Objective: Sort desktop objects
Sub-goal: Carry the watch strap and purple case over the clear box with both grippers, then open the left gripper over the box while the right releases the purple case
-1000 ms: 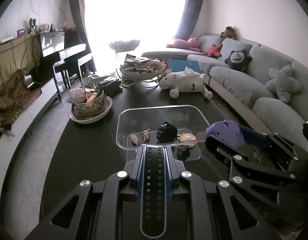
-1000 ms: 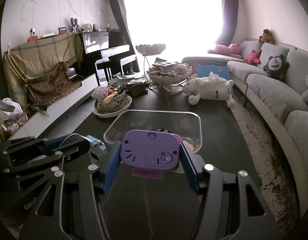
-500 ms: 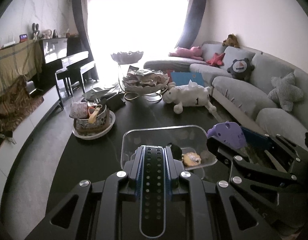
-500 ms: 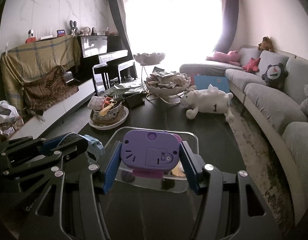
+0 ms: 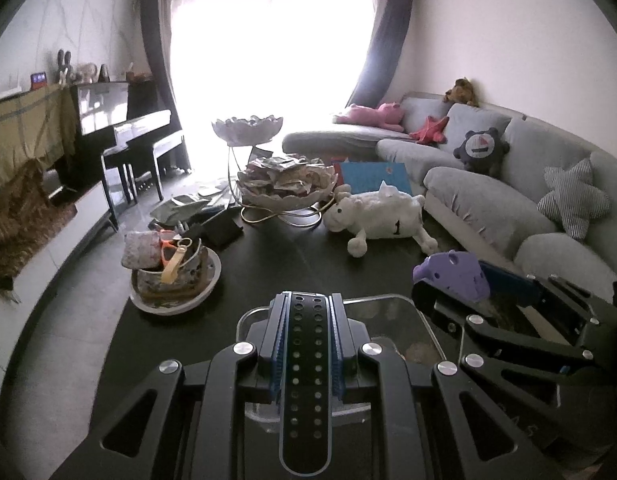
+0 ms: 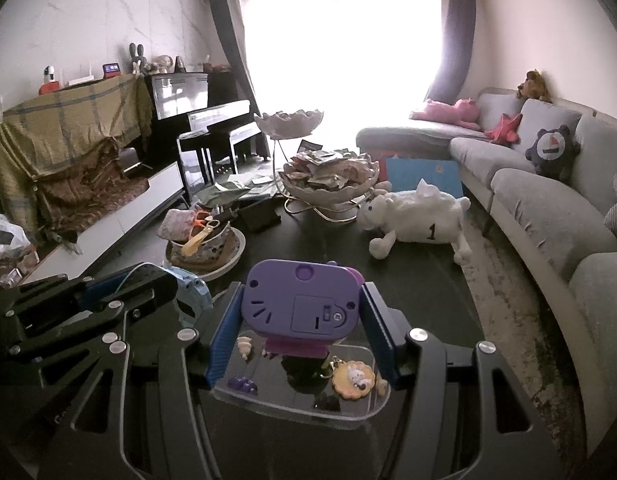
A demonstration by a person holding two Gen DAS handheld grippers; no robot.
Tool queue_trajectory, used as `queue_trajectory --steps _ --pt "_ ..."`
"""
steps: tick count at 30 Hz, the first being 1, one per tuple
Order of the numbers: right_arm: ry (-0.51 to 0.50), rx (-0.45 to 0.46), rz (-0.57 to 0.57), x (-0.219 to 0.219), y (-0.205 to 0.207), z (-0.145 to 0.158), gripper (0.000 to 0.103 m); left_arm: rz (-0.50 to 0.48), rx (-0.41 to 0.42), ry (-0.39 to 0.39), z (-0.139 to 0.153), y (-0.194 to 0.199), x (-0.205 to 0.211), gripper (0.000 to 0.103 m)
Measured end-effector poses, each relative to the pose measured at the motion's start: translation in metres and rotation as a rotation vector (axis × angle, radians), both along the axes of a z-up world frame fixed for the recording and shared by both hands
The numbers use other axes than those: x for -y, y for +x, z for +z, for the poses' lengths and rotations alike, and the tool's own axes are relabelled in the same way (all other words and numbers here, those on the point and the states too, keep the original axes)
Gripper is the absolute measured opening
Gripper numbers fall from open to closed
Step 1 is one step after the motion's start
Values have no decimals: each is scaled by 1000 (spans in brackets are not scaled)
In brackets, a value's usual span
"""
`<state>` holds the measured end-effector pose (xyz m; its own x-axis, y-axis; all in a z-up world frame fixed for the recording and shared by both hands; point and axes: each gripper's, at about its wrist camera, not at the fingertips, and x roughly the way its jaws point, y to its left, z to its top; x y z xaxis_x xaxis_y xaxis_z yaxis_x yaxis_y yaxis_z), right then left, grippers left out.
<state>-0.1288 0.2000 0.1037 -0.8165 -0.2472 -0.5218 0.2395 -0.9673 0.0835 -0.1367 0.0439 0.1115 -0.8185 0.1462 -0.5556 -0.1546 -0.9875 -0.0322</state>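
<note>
Dark table [image 6: 408,272] below: right hand-held gripper [image 6: 302,334] clamped on purple toy [image 6: 302,300] directly above clear tray [image 6: 360,414]; left hand-held gripper [image 5: 305,312] pinching a blue watch strap [image 6: 194,298].

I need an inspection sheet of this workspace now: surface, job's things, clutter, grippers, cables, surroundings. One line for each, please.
Surface: dark table, glossy.
Job's things: clear tray holding small trinkets, among them a round yellow charm; purple toy held above the tray; perforated black strap and light blue watch at the left gripper.
Clutter: white plush sheep, tiered dish of packets, bowl with scissors.
Grippers: left gripper shut on the strap; right gripper shut on the purple toy.
Cables: nothing seen.
Surroundings: grey sofa with cushions, black piano, bright window.
</note>
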Motion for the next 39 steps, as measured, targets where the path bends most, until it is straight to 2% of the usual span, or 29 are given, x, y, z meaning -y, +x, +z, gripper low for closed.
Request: queue_trajectory --steps 10,23,26,29,32,34,36,39 --pt "14 72 -17 0 -41 -32 56 -6 61 -24 -31 -43 -4 16" --pt "49 154 -36 -4 -61 -61 56 -13 141 -52 -58 -72 -14 17" --pt "55 171 -50 -6 -62 -66 56 -2 149 -84 -61 -73 -17 22" --pt "23 200 -63 -10 -63 -68 56 26 142 -112 -59 -73 -16 35" --pt "-10 225 -60 -14 -61 -66 57 34 168 -67 -58 -73 -7 47" --pt "-21 222 -54 -16 -56 -64 58 36 182 -37 -58 -71 -1 51" --pt "-8 214 -57 -15 -50 -61 60 58 177 -41 -57 -66 1 60" --pt "12 198 -64 -13 -39 -56 62 71 135 -66 -52 -54 1 65"
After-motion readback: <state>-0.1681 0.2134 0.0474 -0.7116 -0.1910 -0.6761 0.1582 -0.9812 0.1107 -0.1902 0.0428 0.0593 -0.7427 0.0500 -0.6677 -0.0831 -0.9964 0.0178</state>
